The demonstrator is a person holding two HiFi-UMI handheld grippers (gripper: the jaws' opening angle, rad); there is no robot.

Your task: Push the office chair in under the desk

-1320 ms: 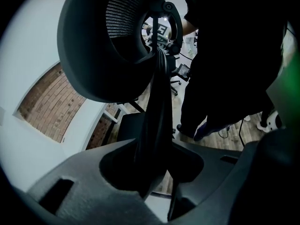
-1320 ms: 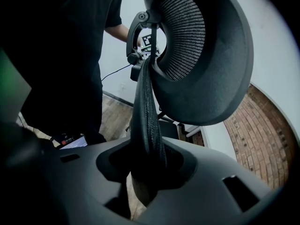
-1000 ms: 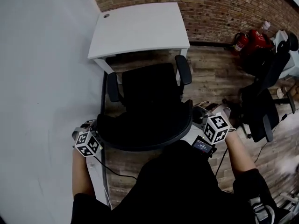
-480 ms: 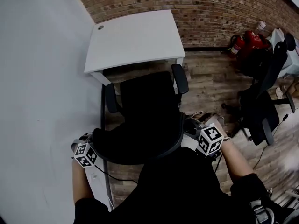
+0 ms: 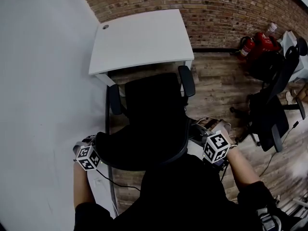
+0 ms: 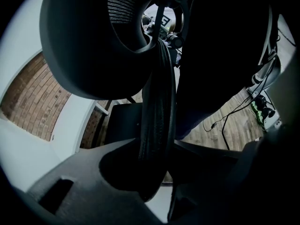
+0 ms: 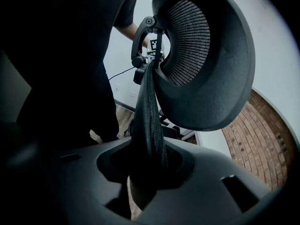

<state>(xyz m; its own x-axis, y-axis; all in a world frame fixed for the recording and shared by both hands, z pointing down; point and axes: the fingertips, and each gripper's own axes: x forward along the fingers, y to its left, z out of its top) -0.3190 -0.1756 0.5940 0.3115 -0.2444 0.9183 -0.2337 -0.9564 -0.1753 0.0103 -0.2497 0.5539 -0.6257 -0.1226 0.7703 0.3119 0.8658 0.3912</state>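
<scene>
Comparing this moment with a second ago, the office chair sits a little nearer the desk: the strip of wooden floor between the seat's front and the desk's near edge has all but closed, and the tip of the right armrest now reaches that edge beside the right-hand desk leg. That reads as the push being under way but unfinished, since the seat is still wholly out in front of the desk rather than beneath it. Both tools are clamped on the backrest: the left gripper has its jaws partly closed on the woven rim at the backrest's left end, and the right gripper pinches the same rim at the right end, slightly narrower. The chair itself is black all over, with a mesh-faced, curved back, two padded armrests and a broad dark seat facing the desk squarely; its base and wheels are hidden beneath the seat.
</scene>
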